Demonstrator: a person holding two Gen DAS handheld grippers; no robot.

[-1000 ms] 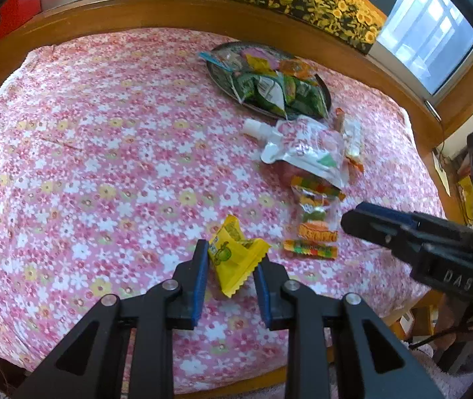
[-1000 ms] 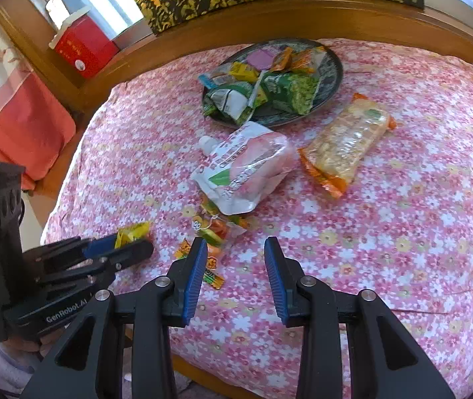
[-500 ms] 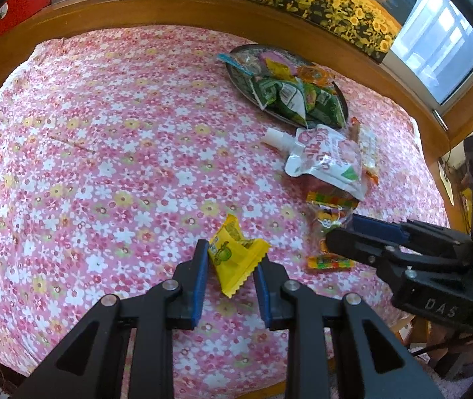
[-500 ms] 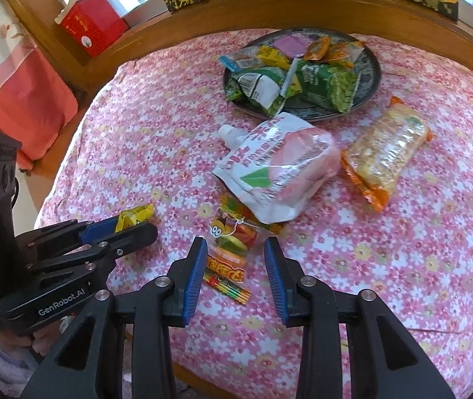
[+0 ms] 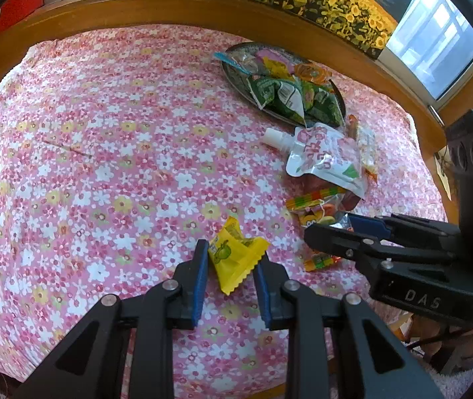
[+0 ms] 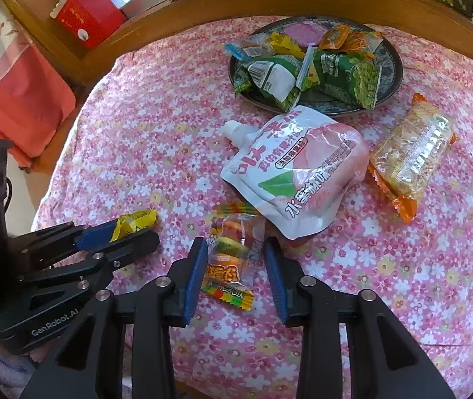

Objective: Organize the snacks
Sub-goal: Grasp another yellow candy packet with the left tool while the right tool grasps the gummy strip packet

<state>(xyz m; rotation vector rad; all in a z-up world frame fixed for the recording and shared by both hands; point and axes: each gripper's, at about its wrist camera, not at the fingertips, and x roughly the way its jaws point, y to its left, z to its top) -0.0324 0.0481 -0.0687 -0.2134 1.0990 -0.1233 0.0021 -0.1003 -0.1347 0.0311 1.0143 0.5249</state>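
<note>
My left gripper (image 5: 233, 254) is shut on a yellow candy packet (image 5: 233, 262), held just above the flowered tablecloth; the right wrist view shows this left gripper (image 6: 130, 232) with the yellow packet (image 6: 135, 221) at the left. My right gripper (image 6: 235, 244) straddles a clear gummy candy packet (image 6: 231, 259) lying on the cloth. Its jaws are closing, and the pads stand right at the packet's edges. In the left wrist view, the right gripper (image 5: 333, 229) covers part of the gummy packet (image 5: 316, 202). A dark plate (image 6: 394, 79) at the back holds several snack packets.
A white and pink spout pouch (image 6: 296, 173) lies just beyond the gummy packet, with an orange-edged cracker pack (image 6: 409, 153) to its right. A wooden rim (image 5: 170, 10) runs round the table's far side. A red box (image 6: 86, 16) sits on the sill, with pink fabric (image 6: 20, 99) below.
My right gripper has moved forward over the gummy packet, which now lies between its jaws, and the jaws have narrowed a little. The left gripper has kept still with the yellow packet.
</note>
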